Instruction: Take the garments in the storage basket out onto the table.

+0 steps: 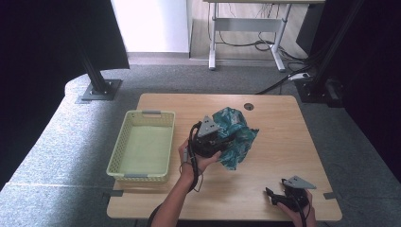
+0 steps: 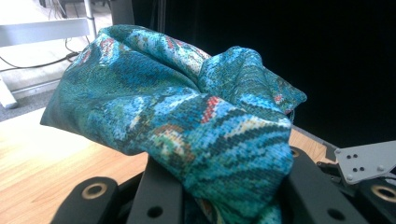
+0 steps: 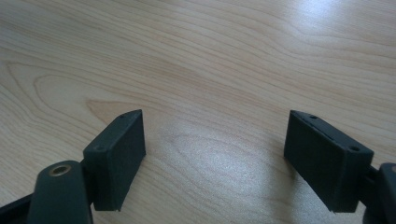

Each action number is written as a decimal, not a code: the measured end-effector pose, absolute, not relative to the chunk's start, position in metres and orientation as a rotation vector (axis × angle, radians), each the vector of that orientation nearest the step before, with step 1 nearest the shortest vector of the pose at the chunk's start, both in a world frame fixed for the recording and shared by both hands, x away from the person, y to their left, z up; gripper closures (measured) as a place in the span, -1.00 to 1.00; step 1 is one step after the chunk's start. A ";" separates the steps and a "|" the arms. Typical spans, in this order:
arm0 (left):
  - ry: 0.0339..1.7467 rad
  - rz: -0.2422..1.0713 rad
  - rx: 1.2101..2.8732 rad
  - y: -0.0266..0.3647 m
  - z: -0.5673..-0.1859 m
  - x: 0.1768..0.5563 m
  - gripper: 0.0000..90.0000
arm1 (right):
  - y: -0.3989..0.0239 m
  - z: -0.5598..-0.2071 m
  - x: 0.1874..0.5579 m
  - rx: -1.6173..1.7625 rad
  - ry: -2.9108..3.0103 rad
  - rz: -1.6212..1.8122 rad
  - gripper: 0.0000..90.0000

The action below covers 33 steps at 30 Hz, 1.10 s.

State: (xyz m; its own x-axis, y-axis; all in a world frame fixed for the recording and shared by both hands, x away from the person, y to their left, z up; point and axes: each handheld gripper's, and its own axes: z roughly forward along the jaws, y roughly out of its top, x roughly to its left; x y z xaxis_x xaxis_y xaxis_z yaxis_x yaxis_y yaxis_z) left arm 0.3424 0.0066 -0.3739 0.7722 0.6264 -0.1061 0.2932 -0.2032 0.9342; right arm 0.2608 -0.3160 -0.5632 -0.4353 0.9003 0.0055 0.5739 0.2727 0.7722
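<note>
Teal cloth (image 1: 235, 135) bunched in left gripper (image 1: 218, 142), near basket (image 1: 143, 146).

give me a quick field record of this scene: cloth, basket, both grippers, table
cloth: teal patterned cloth, crumpled, bunched up near the table's middle
left gripper: left gripper closed on the cloth, fabric pinched between its jaws
right gripper: right gripper open, jaws wide apart with nothing between them, low over bare wood at the near right corner
basket: pale yellow basket at the table's left side, nothing visible inside, apart from the cloth
table: wooden table, round cable hole near its far edge
</note>
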 end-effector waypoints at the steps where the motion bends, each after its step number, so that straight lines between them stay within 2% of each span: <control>1: 0.713 0.353 1.801 0.005 -0.375 0.343 0.64 | -0.316 -0.563 0.261 1.329 2.111 1.002 -0.56; 14: 0.736 0.350 1.796 -0.001 -0.391 0.346 0.64 | -0.316 -0.563 0.261 1.328 2.111 1.002 -0.56; 33: 0.799 0.301 1.875 -0.020 -0.445 0.360 0.63 | -0.316 -0.563 0.261 1.327 2.110 1.004 -0.56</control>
State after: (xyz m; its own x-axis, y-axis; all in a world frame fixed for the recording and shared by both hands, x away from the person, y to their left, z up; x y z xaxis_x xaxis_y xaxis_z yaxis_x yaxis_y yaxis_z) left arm 0.3603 -0.0196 -0.4448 0.7477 0.6476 -0.1470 0.3897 -0.2487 0.8867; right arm 0.2606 -0.3159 -0.5634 -0.4355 0.9002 0.0058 0.5723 0.2719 0.7737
